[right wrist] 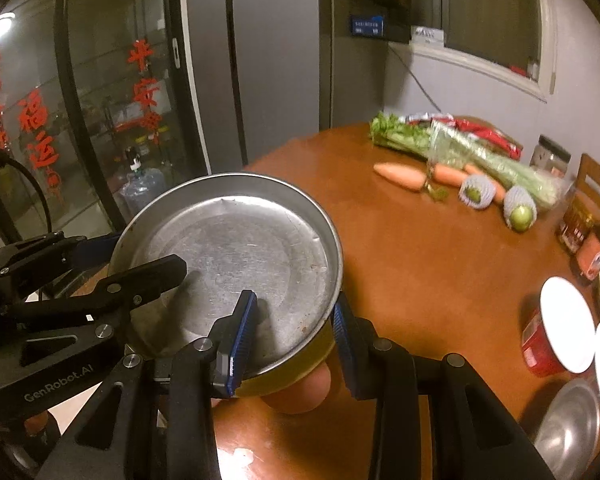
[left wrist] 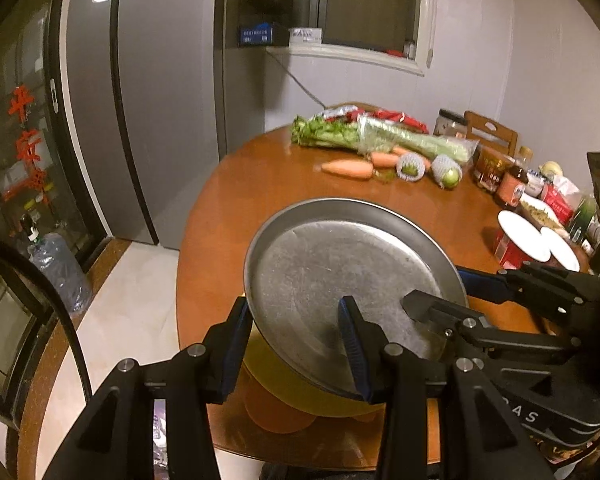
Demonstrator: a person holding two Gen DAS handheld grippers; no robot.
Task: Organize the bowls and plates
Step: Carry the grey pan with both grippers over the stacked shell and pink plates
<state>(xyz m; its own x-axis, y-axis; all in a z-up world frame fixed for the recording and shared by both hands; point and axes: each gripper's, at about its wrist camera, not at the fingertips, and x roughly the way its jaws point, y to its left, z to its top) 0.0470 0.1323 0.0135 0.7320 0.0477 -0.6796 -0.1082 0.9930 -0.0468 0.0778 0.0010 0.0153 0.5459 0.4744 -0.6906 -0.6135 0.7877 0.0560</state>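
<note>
Steel, scratched and shallow, the metal plate (left wrist: 340, 276) rides tilted above the near edge of the wooden worktop (left wrist: 268, 184), its rim pinched by our left hand-held gripper (left wrist: 300, 348) on the near left and our right hand-held gripper (right wrist: 296, 336) on the near right, over a yellow bowl (left wrist: 284, 384). We judge the risk plain: two narrow rim grips pulling unevenly could twist the plate free, dropping it onto the bowl, well short of the white plates (right wrist: 568, 320) at far right.
</note>
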